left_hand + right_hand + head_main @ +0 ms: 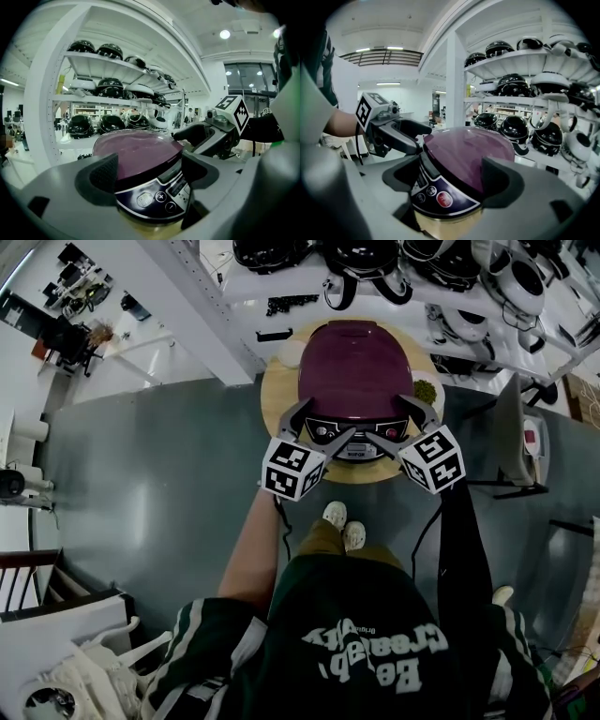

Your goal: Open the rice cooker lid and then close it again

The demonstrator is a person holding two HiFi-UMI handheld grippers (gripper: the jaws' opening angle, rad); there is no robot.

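Closest to me, at the bottom of the head view, is my own dark shirt [375, 652]; everything that matters sits above it in the upper middle of the frame.

At centre left, my left gripper [150, 173] has its jaws spread wide and holds nothing. The front left of the rice cooker [354, 371] shows between them, and neither pad presses on it.

The cooker stands on a small round wooden desk [274, 395] in the upper centre, in front of a white shelf [281, 277]. Its purple lid [354, 357] is shut, and its dark control panel [354, 434] faces me.

At centre right, my right gripper [451, 178] is just as wide open and just as empty, framing the front right corner of the panel.

I judge the lid to be stiff, glossy plastic. It looks slick under a pad and too broad to pinch across, so squeezing it is no use. The grey bar [169, 171] at the lid's front edge, just above the panel, looks like the release, and I would push there with one jaw tip. The lid probably springs up on a hinge at the far side.

The body seems solid but could slide on the smooth desk, so my other gripper should steady its side. To close, I would press down on the top of the lid near its front edge until it catches.
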